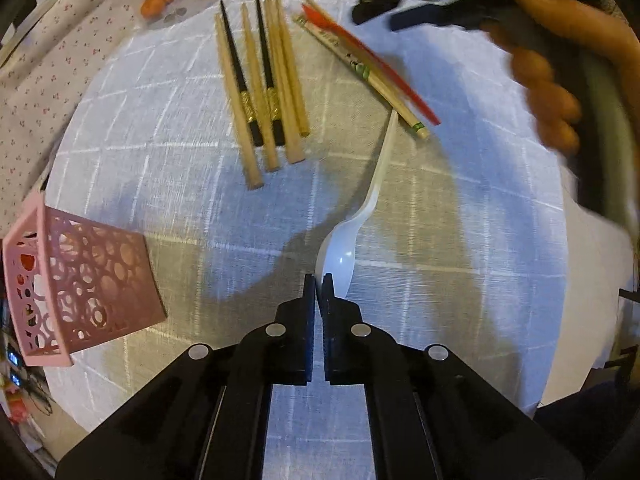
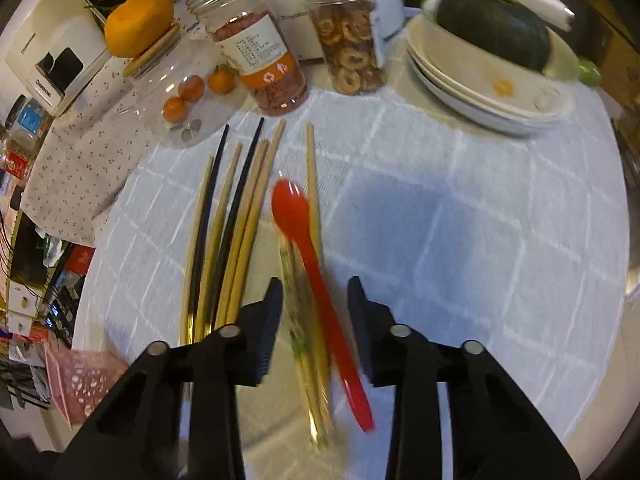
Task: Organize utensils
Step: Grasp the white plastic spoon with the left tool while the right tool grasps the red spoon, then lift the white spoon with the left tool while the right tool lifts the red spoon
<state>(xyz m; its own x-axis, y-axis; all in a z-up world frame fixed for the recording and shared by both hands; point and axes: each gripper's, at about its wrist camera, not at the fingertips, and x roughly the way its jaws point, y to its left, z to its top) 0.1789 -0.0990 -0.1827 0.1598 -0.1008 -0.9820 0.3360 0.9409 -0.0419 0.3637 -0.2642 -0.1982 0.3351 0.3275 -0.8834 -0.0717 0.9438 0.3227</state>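
Note:
In the left wrist view my left gripper [image 1: 319, 285] is shut on the bowl rim of a white plastic spoon [image 1: 360, 216], whose handle runs away toward the patterned chopsticks [image 1: 360, 70]. A pink cut-out basket [image 1: 80, 280] stands at the left. In the right wrist view my right gripper [image 2: 315, 286] is open. It hovers over a red spoon [image 2: 290, 204] and patterned chopsticks [image 2: 304, 344], which lie between its fingers untouched. Several wooden and black chopsticks [image 2: 228, 232] lie side by side to the left. The right gripper [image 1: 416, 12] and a hand also appear blurred at the top right of the left wrist view.
At the back of the round white checked tablecloth [image 2: 480, 220] stand two clear jars [image 2: 264, 60], small oranges [image 2: 188, 94], a large orange [image 2: 138, 24] and stacked plates [image 2: 480, 96] holding a dark green squash [image 2: 492, 24]. A floral cloth [image 2: 80, 168] hangs at the left edge.

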